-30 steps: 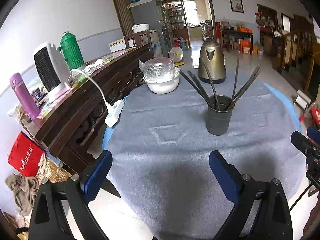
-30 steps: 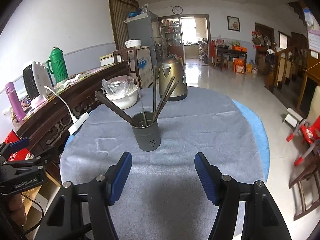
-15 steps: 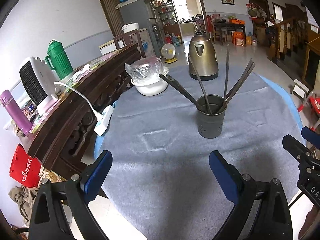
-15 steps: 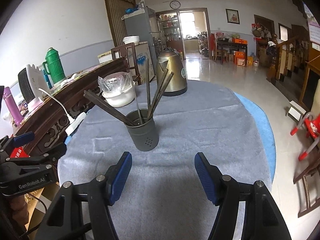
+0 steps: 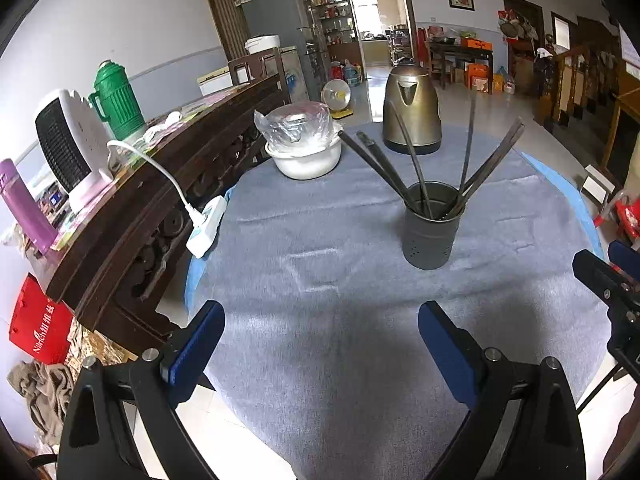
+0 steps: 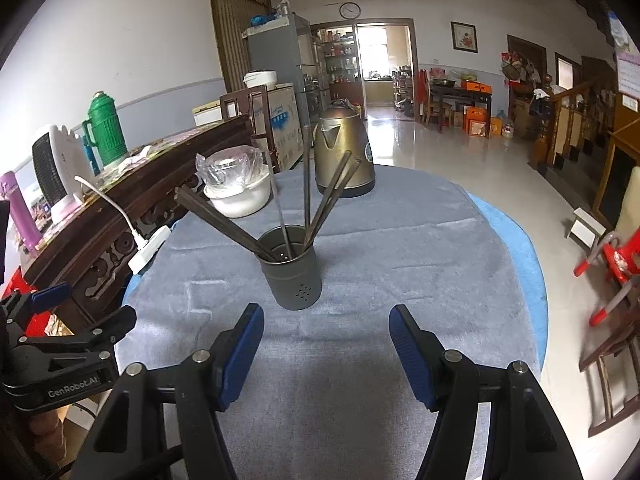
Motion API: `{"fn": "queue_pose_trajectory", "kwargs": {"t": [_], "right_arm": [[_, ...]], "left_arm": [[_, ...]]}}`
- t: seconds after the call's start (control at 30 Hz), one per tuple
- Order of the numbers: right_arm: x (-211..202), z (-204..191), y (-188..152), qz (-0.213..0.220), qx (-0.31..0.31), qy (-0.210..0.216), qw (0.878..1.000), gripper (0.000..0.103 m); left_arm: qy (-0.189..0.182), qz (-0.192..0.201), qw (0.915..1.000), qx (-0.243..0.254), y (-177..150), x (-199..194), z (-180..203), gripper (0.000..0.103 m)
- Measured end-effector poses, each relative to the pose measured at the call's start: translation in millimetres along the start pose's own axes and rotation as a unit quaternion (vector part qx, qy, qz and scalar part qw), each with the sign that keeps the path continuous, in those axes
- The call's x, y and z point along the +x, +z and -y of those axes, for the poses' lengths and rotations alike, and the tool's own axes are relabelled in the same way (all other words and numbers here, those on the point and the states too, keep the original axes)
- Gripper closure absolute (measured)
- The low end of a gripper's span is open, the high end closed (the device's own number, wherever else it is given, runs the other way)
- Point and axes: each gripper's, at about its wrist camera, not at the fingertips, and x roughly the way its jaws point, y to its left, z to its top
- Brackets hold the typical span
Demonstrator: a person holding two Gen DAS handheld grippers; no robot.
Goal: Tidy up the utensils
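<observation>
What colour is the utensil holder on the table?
Dark grey, with small holes near its base. The holder shows best in the right wrist view.

Clothed table [image 5: 360, 340] (grey), holder [image 5: 429, 227], kettle [image 5: 412, 110], bowl [image 5: 306, 158]

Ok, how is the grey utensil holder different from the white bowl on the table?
The utensil holder is dark grey, tall and narrow; the white bowl is low and wide. The holder stands open with long utensils fanning out; the bowl is covered by clear plastic. The holder sits nearer the grippers. Both rest upright on the grey tablecloth.
</observation>
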Motion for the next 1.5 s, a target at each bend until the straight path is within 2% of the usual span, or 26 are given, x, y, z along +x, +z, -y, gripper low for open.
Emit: {"fn": "queue_pose_trajectory", "kwargs": {"t": [0.3,0.73,1.5], "right_arm": [[8.9,-21.3,8.1,-0.011,-0.018,-0.005,1.0,0.034],[20.5,-39.6,13.4,-0.006,-0.036,0.0,0.999,0.034],[19.1,-23.9,19.0,0.007,-0.028,-0.003,1.0,0.034]], "left_arm": [[-0.011,-0.006,0.9996,-0.024,-1.0,9.4,-18.0,0.006],[0.003,-0.018,0.9988,-0.046,-0.1,23.4,-33.6,0.006],[0.008,-0.016,0.9994,-0.028,3.0,21.5,-21.7,0.006]]}}
